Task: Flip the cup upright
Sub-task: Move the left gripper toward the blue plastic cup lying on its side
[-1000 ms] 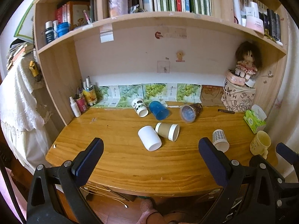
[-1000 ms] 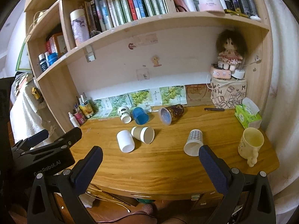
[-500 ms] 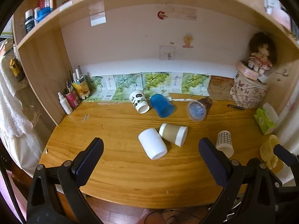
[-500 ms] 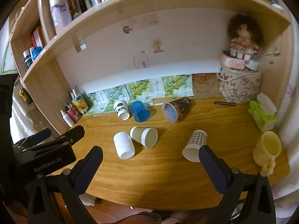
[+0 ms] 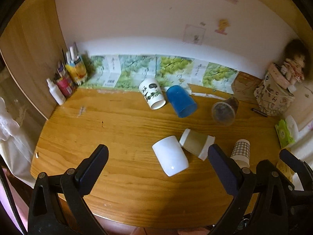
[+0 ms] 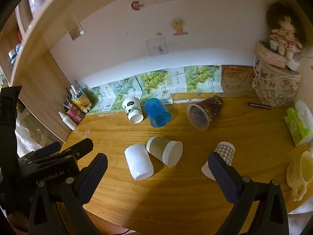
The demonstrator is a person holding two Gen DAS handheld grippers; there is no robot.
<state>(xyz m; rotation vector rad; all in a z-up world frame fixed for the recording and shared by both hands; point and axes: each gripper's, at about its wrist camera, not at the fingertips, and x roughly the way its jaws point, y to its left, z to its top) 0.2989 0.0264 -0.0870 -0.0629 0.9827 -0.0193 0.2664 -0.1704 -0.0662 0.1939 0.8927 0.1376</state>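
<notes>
1. Cups lie on the desk (image 6: 176, 205), none gripped: white cup (image 6: 139, 164), brown cup (image 6: 164, 151), checked cup (image 6: 220, 159).
2. Left gripper (image 5: 156, 164) and right gripper (image 6: 157, 173) jaws apart, empty, above the near edge.
3. No flip started; everything left.

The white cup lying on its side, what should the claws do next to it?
Probably lower the left claw around the white cup. That cup lies tipped over on the desk, touching the brown cup, and sits between the left claw's open fingers. Neither claw holds anything yet.
</notes>
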